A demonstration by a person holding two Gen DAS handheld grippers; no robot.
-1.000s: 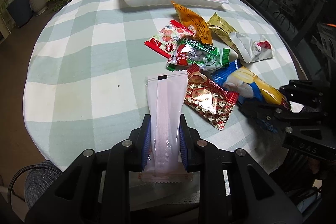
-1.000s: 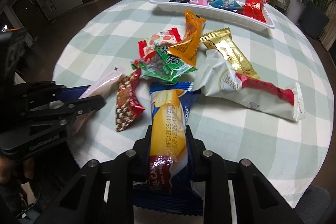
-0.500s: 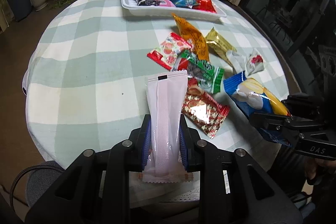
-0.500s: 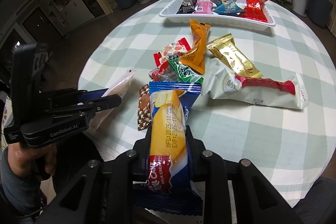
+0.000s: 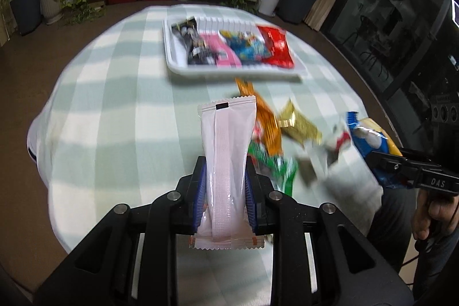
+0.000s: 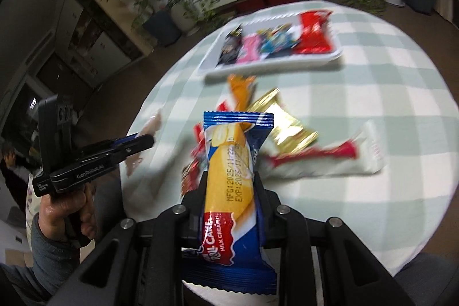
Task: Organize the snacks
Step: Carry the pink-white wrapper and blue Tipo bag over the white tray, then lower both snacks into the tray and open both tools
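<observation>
The left gripper (image 5: 225,191) clamps a pale pink packet (image 5: 226,162) upright above the table's (image 5: 114,134) near edge. The right gripper (image 6: 229,197) pinches a blue-and-yellow roll cake (image 6: 232,177), also lifted. Each packet's near end pokes out behind the fingers. Beyond them, loose snacks (image 5: 287,139) lie blurred mid-table; the packets hide some of them. Farther off, a white tray (image 5: 172,62) holds four packets, labels unreadable.
</observation>
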